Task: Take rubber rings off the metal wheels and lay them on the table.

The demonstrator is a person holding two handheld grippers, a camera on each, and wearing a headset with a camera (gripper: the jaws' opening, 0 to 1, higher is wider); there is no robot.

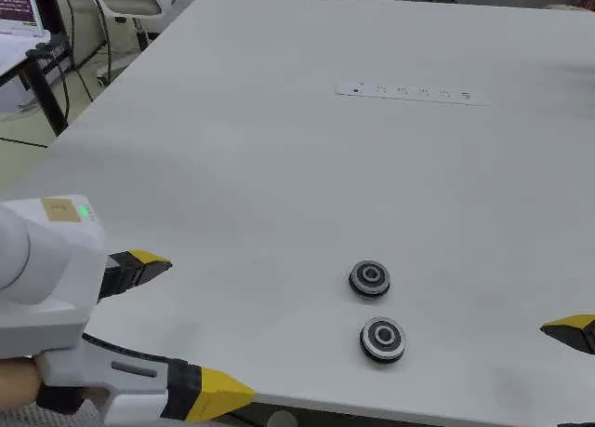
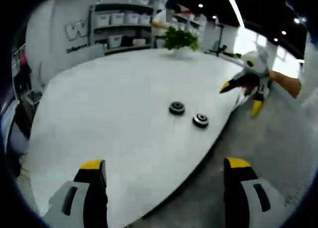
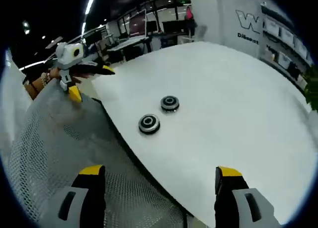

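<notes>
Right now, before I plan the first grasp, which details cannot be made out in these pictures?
- Near wheel and far wheel: too small in the head view and blurred in both gripper views, so where rubber ends and metal begins is unclear.
- Right gripper: the head view's right edge cuts it off, and one yellow fingertip shows there.
- Markings on the white panel: too small to read in the head view.

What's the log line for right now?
left tongs: open, empty | right tongs: open, empty | wheels: both on table, untouched
</notes>
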